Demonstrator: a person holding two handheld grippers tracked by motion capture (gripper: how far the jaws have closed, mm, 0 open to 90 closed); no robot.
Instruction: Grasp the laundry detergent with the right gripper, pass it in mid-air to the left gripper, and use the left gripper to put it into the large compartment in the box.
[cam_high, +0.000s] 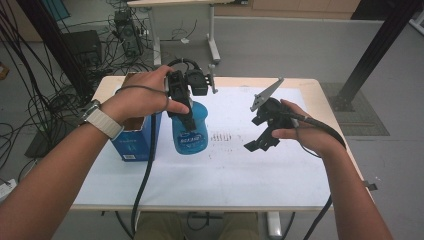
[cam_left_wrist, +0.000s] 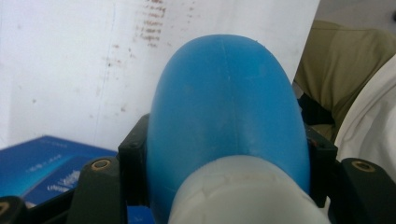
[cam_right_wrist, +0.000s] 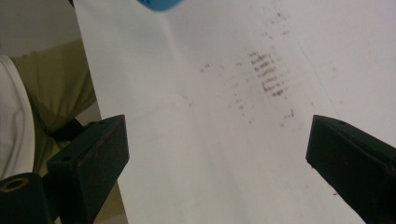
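A blue plastic bottle (cam_high: 190, 134) with a printed label hangs just above the white table sheet (cam_high: 240, 167), left of centre. My left gripper (cam_high: 185, 117) is shut on it from above. In the left gripper view the two black jaws press on the blue bottle (cam_left_wrist: 229, 102) at both sides, with its white neck part (cam_left_wrist: 247, 193) nearest the camera. My right gripper (cam_high: 260, 143) is off to the right of the bottle, tilted down toward the sheet, open with nothing between its jaws. The right gripper (cam_right_wrist: 219, 154) looks onto bare sheet, with an edge of the bottle (cam_right_wrist: 159, 3) at the top.
A blue carton (cam_high: 136, 142) stands at the table's left, close beside the bottle, and the blue carton (cam_left_wrist: 42, 163) also lies low left in the left gripper view. Brown smudge marks (cam_high: 223, 137) stain the sheet's middle. Cables and equipment sit on the floor beyond the table's far left.
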